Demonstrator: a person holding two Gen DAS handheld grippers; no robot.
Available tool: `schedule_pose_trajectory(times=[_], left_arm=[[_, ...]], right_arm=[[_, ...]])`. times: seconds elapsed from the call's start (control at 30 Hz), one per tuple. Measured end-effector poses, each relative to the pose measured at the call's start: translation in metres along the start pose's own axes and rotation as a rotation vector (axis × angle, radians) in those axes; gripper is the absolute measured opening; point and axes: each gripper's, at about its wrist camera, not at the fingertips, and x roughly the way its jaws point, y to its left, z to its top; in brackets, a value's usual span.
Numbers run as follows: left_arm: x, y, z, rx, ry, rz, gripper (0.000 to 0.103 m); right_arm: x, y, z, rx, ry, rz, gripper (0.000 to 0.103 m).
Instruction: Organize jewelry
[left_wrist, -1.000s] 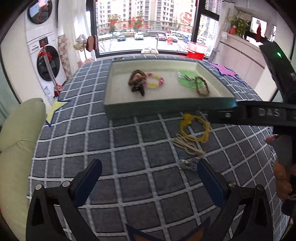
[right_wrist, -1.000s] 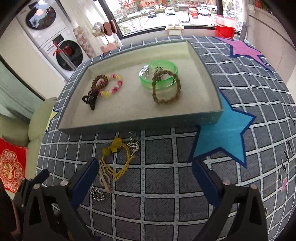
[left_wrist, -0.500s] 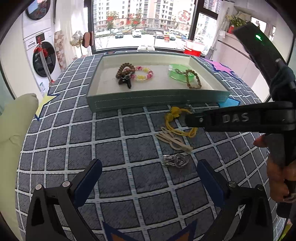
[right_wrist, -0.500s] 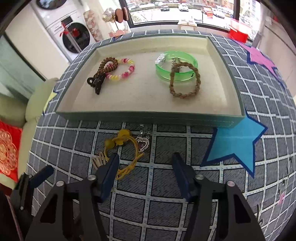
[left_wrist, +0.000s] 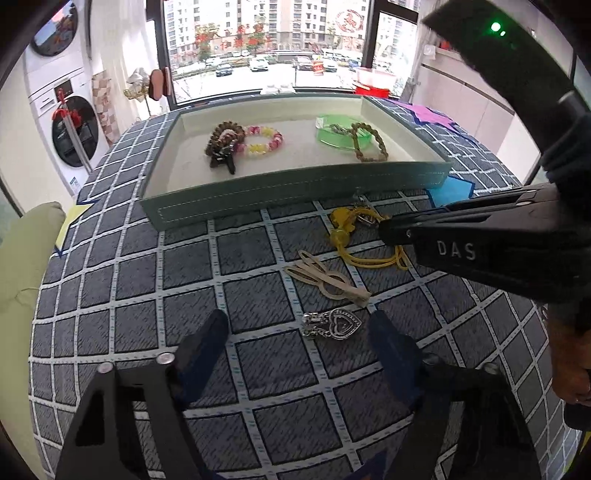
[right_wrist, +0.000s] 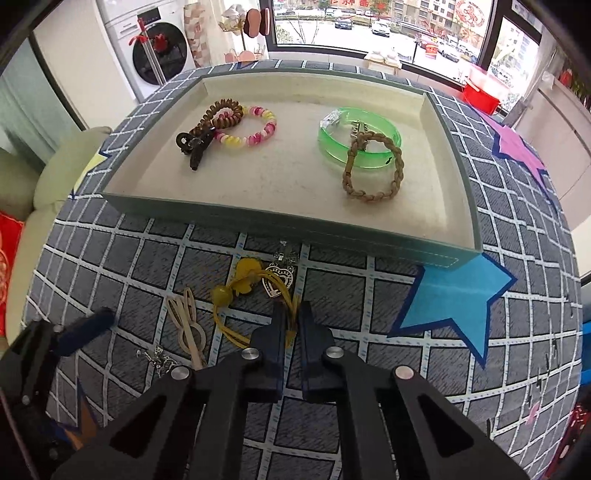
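Note:
A teal jewelry tray (right_wrist: 388, 249) (left_wrist: 295, 192) holds a brown coil bracelet (right_wrist: 218, 114), a pink-yellow bead bracelet (right_wrist: 258, 129), a green bangle (right_wrist: 360, 138) and a braided rope bracelet (right_wrist: 373, 173). In front of it on the checked cloth lie a yellow cord necklace (right_wrist: 236, 288) (left_wrist: 354, 236), a silver heart pendant (right_wrist: 279, 277), a beige hairpin (left_wrist: 325, 277) and a silver heart chain (left_wrist: 332, 325). My right gripper (right_wrist: 291, 317) is shut on the yellow cord. My left gripper (left_wrist: 299, 332) is open around the silver heart chain, just above the cloth.
A blue star patch (right_wrist: 454, 291) lies right of the loose jewelry, a purple one (right_wrist: 517, 151) farther back. A green cushion (left_wrist: 26, 266) is at the left edge. Washing machines (left_wrist: 70, 122) stand beyond the table on the left.
My right gripper moved down and closed on the yellow cord. My left gripper moved forward and narrowed around the silver heart chain.

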Motion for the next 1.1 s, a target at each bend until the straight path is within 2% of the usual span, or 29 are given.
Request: schedule_pose_trajectory(times=[0.03,0.1,0.2,0.27,0.33,0.6,0.63,0.67,0.7,1.1], left_arm=[[0.000,-0.001,0.000,0.005,-0.001,-0.001,0.089],[0.001,-0.003,0.001,0.016,0.000,-0.003,0.082],[0.001,-0.007,0.002,0.042,-0.002,0.000,0.080],[0.000,-0.008,0.001,0.055,-0.012,-0.007,0.061],[-0.001,-0.010,0.001,0.068,-0.016,-0.015,0.047],[-0.009,0.001,0.004,0.021,-0.032,-0.048,0.045],[-0.010,0.003,0.005,0.011,-0.032,-0.054,0.036],[-0.011,0.005,0.005,0.003,-0.030,-0.062,0.019],[-0.010,0.008,0.006,-0.008,-0.021,-0.072,0.014],[-0.017,0.023,0.003,-0.041,-0.036,-0.068,0.014]], right_arm=[[-0.002,-0.002,-0.002,0.005,-0.005,0.004,0.007],[-0.007,-0.005,-0.004,0.015,-0.016,0.012,0.007],[-0.012,-0.008,-0.004,0.024,-0.031,0.019,0.005],[-0.015,-0.009,-0.003,0.033,-0.042,0.024,0.005],[-0.018,-0.010,-0.003,0.042,-0.053,0.028,0.005],[-0.029,-0.022,-0.008,0.088,-0.083,0.060,0.004],[-0.031,-0.023,-0.008,0.095,-0.088,0.067,0.004],[-0.033,-0.025,-0.009,0.102,-0.092,0.073,0.004],[-0.035,-0.027,-0.009,0.107,-0.097,0.078,0.004],[-0.043,-0.036,-0.014,0.139,-0.117,0.081,0.004]])
